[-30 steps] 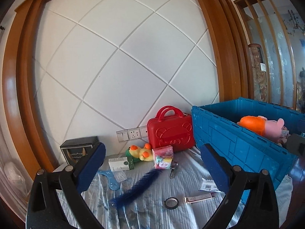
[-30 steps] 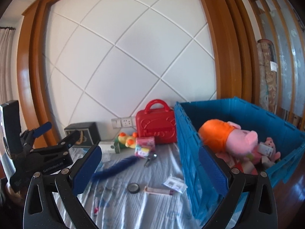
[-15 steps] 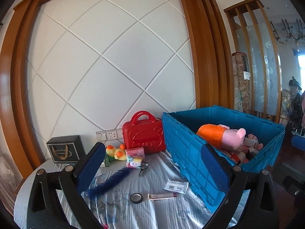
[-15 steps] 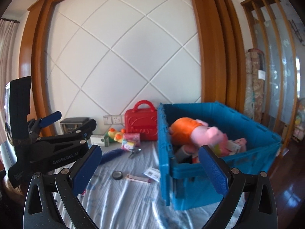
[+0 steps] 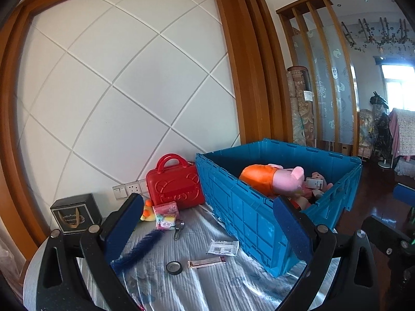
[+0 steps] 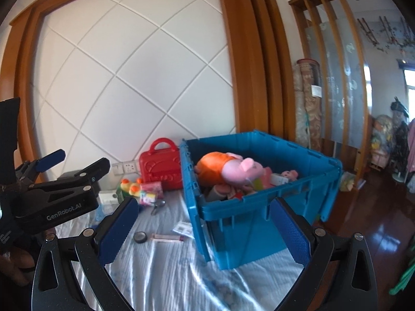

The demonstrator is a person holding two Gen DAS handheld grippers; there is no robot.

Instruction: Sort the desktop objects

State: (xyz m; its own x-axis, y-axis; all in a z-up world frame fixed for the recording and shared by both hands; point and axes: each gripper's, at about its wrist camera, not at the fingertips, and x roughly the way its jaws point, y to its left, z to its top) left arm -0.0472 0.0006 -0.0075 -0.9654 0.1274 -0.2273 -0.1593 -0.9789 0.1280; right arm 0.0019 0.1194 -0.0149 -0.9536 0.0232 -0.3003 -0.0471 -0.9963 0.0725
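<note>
Left wrist view: both grippers held wide apart and empty above the desk (image 5: 220, 282), pulled back further than half a second ago.

Going left to right, a black gift box (image 5: 74, 216) sits far left, then a blue feather (image 5: 137, 248), yellow duck toy (image 5: 147, 211), pink packet (image 5: 166, 215), red case (image 5: 176, 184) against the wall, tape roll (image 5: 174, 267), rose tube (image 5: 207, 261) and white sachet (image 5: 223, 247), all loose. Blue crate (image 5: 249, 215) stands at the right with the pig plush (image 5: 275, 180) inside. Left gripper (image 5: 207, 235) and right gripper (image 6: 205, 230) now show more of the crate and room than before; fingers (image 6: 118, 233) grip nothing.
</note>
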